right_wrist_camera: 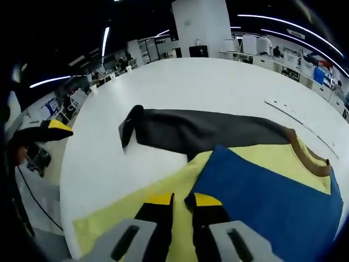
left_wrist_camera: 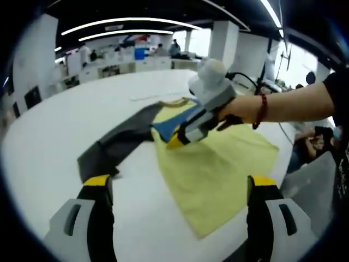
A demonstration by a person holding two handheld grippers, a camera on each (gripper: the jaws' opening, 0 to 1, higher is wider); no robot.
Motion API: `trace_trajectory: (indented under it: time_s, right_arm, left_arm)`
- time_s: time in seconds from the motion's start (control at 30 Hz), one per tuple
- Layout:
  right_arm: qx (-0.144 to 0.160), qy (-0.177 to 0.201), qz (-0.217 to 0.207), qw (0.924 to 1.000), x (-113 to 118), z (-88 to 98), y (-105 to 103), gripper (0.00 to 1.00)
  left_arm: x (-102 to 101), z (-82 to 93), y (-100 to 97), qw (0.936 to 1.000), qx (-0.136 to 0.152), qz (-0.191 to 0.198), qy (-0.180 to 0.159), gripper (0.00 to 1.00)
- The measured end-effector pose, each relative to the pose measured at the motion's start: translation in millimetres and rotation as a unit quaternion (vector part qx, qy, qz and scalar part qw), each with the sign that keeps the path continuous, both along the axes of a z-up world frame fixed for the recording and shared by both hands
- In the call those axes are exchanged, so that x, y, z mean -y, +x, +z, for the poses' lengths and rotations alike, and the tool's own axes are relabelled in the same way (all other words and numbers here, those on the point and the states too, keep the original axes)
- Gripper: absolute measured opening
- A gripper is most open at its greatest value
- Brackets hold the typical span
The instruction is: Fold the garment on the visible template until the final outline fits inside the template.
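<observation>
Yellow garment [left_wrist_camera: 218,174] spread flat on the white table [left_wrist_camera: 65,131], dark grey sleeve [right_wrist_camera: 202,131] stretched out beyond the right fingers. Right gripper [right_wrist_camera: 178,201] nearly closed, pinching the edge of the blue panel [right_wrist_camera: 262,191] where it meets yellow. Left gripper [left_wrist_camera: 180,183] spread wide over the table, holding nothing, garment hem lying between its fingers.

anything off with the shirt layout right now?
The garment lies askew: its dark sleeve is still stretched out flat across the white table, unfolded. The right tongs look nearly closed at the blue panel's edge. No damage visible.
</observation>
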State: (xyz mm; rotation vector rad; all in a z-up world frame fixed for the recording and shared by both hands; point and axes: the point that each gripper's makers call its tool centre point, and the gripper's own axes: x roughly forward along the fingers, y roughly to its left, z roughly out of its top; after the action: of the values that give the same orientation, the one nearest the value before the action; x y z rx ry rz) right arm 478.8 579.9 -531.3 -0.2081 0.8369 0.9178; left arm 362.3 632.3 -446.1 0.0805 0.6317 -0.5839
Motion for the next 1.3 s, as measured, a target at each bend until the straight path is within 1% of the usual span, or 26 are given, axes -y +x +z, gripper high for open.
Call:
trace_trajectory:
  time_s: [0.07, 0.13, 0.2, 0.27, 0.4, 0.43, 0.5, 0.53, 0.6, 0.73, 0.87, 1.03, 1.1, 1.3]
  right_arm:
    - [0.004, 0.003, 0.005, 1.0000, -0.6, 4.0, -0.9, 0.15]
    - [0.009, 0.008, 0.006, 0.9999, -0.7, 9.6, -0.1, 0.25]
    - [0.019, 0.012, 0.006, 0.9997, -0.1, 15.6, 2.5, 0.32]
    - [0.029, 0.014, 0.005, 0.9995, 2.4, 22.7, 5.7, 0.36]
    - [0.032, 0.024, -0.007, 0.9992, 8.3, 34.4, 11.1, 0.50]
    - [0.033, 0.025, -0.011, 0.9991, 10.7, 37.5, 12.3, 0.52]
    - [0.036, 0.026, -0.014, 0.9989, 13.8, 40.8, 13.5, 0.53]
    - [0.045, 0.027, -0.019, 0.9985, 19.2, 46.9, 16.7, 0.53]
    - [0.052, 0.025, -0.030, 0.9979, 28.3, 53.1, 20.8, 0.56]
    - [0.063, 0.022, -0.053, 0.9964, 48.4, 61.2, 28.5, 0.62]
    - [0.067, 0.010, -0.068, 0.9954, 72.5, 62.7, 32.7, 0.66]
    - [0.068, -0.003, -0.109, 0.9917, 111.9, 63.9, 38.4, 0.71]
    - [0.069, -0.014, -0.122, 0.9900, 127.6, 62.7, 41.3, 0.72]
    - [0.071, -0.023, -0.155, 0.9852, 162.8, 62.8, 46.4, 0.71]
  left_arm:
    - [1.2, 1.1, 0.4, 1.0000, 0.002, -0.001, -0.001, 0.99]
    - [2.3, 2.2, 0.9, 1.0000, 0.003, -0.001, -0.003, 0.99]
    - [3.9, 3.0, 1.6, 1.0000, 0.004, -0.002, -0.004, 0.99]
    - [5.4, 3.9, 2.2, 1.0000, 0.006, -0.004, -0.004, 0.99]
    - [7.7, 5.3, 3.1, 0.9999, 0.007, -0.007, -0.005, 0.99]
    - [7.8, 5.4, 3.4, 0.9999, 0.008, -0.007, -0.005, 0.99]
    - [8.3, 6.3, 3.6, 0.9999, 0.009, -0.007, -0.005, 0.99]
    - [8.8, 7.0, 3.8, 0.9999, 0.010, -0.007, -0.007, 0.99]
    - [8.9, 7.2, 3.9, 0.9999, 0.010, -0.007, -0.006, 0.99]
    - [9.8, 7.3, 4.2, 0.9999, 0.010, -0.008, -0.005, 0.99]
    - [12.9, 8.3, 4.7, 0.9999, 0.012, -0.011, -0.003, 0.99]
    - [15.1, 10.9, 6.4, 0.9998, 0.017, -0.012, -0.006, 0.99]
    - [16.3, 11.2, 7.0, 0.9997, 0.017, -0.013, -0.006, 0.99]
    - [18.9, 10.9, 7.4, 0.9997, 0.017, -0.016, -0.006, 0.99]
